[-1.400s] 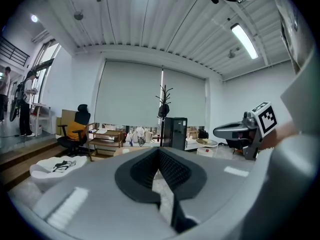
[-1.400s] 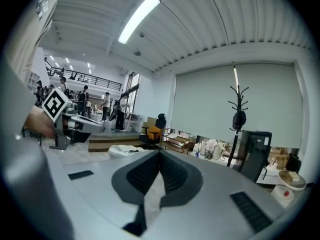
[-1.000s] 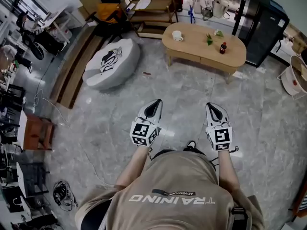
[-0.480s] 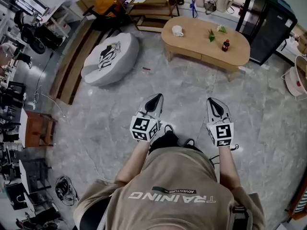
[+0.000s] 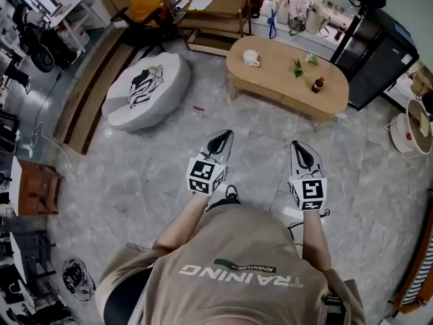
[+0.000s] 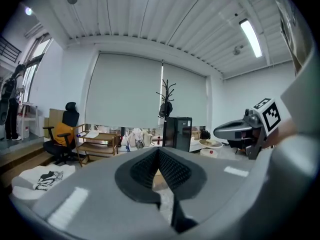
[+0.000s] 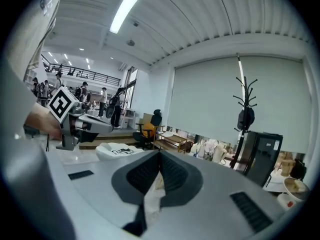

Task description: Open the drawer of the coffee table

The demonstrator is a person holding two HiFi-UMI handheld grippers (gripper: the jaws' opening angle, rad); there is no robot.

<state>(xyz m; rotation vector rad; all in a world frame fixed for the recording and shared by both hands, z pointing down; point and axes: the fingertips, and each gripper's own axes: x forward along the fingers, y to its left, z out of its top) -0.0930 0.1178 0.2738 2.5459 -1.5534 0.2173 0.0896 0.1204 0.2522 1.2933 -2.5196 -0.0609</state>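
- Left gripper (image 5: 220, 141): jaws closed tip to tip, nothing between them; held out in front of the person, pointing toward the coffee table (image 5: 270, 70).
- Right gripper (image 5: 302, 153): jaws likewise pressed together and empty; carried level beside the left one, well apart from it.
- Coffee table: oval wooden top, standing across bare floor from both grippers; bears a mug (image 5: 251, 58), a small dark bottle (image 5: 316, 84) and a green item (image 5: 296, 65).
- Drawer (image 5: 308, 107): judged to be the panel in the near apron; appears fully shut, untouched.
- Recent change: the person has stepped forward, carrying both grippers with them; a shoe (image 5: 227, 196) now shows beneath the left gripper.
- Meaning for the task: approach stage only; no contact yet. Jaws must part before they can take the drawer front or any pull, which is too small to make out here.
- Difference from the earlier frame: the table sits lower and larger in the head view, the strip of floor before it is shorter; the round cushion (image 5: 143, 90) has slid leftward; jaw state is unchanged.
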